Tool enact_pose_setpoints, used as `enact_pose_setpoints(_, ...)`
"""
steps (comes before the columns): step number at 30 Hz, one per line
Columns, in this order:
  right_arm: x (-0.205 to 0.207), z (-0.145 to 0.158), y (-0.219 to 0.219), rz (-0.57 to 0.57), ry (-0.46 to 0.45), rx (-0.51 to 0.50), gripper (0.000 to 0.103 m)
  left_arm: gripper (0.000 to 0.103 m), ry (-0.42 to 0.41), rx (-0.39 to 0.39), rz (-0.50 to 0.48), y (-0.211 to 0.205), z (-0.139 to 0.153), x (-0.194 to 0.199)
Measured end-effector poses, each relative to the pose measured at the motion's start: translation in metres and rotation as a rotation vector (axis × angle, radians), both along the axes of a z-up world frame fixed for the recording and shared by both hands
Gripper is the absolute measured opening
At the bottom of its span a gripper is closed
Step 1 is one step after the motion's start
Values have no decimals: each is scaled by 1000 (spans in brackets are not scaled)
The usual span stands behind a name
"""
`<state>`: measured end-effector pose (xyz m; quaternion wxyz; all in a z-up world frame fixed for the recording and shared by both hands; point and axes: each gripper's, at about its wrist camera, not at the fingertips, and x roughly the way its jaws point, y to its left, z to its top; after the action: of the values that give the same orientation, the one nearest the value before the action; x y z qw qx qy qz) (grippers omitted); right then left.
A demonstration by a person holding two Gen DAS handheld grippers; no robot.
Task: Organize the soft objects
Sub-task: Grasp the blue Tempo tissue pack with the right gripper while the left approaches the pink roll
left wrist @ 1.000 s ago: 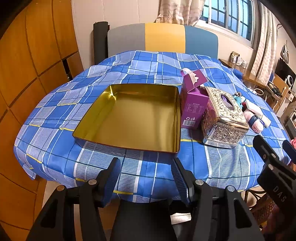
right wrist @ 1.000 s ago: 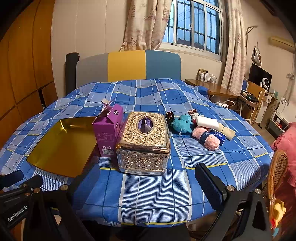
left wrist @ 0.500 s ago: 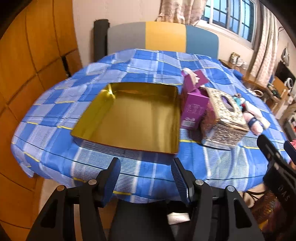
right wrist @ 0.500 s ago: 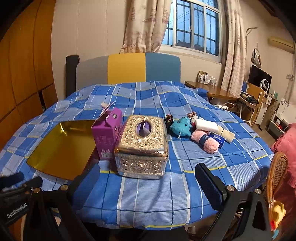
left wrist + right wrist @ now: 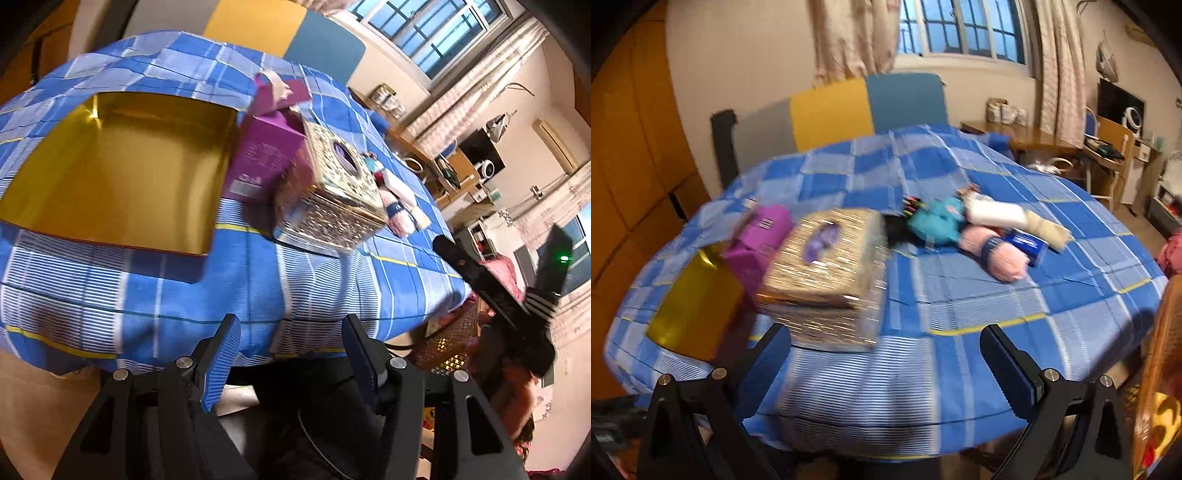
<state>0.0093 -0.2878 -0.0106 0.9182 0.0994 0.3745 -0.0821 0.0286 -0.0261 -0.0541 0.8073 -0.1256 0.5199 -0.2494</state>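
While both tools hang with jaws apart and hold nothing, the right tool [image 5: 884, 356] has soft toys [image 5: 982, 230] ahead, and the left tool [image 5: 291, 349] has a gold tray [image 5: 122, 173] ahead on the tabletop [image 5: 960, 302].

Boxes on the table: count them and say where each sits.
3. The gold tin lies open at the left, the purple carton stands beside it, and the ornate tissue box is right of the carton. Others may hide behind them.

Motion-blurred soft toys [image 5: 975, 229]
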Motion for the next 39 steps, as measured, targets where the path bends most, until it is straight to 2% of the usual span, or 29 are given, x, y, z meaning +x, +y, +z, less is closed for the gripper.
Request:
enact_pose_setpoints(4,3,-15,-38,-48,46,-27,103,58,-8,-47,-36,-13,-2,-2)
enact_pose_setpoints(7,6,-22,-65,-71,63,-30,103,58,-9,-14,-84,-26,-3,1)
enact_pose_setpoints(12,26,-25,-116,-100,99,-43,93,58,-47,-41,-167,-48,4,5)
enact_pose_setpoints(14,38,-23,-136,-116,99,-56,93,66,-72,-48,-200,-59,10,7)
enact_pose_setpoints(18,67,-24,-174,-123,122,-78,93,69,-104,-75,-277,-89,21,11)
enact_pose_setpoints(21,99,-37,-205,-131,196,-125,92,70,-122,-71,-311,-110,26,13)
enact_pose_setpoints(24,124,-56,-231,-129,281,-150,83,70,-125,-67,-329,-126,28,15)
enact_pose_setpoints(26,135,-66,-242,-107,301,-166,79,70,-121,-55,-335,-134,28,19)
enact_pose_setpoints(32,162,-91,-248,43,314,-152,78,70,-81,-31,-348,-155,23,27)
enact_pose_setpoints(39,175,-117,-260,48,366,-120,78,70,-110,1,-384,-182,26,33)
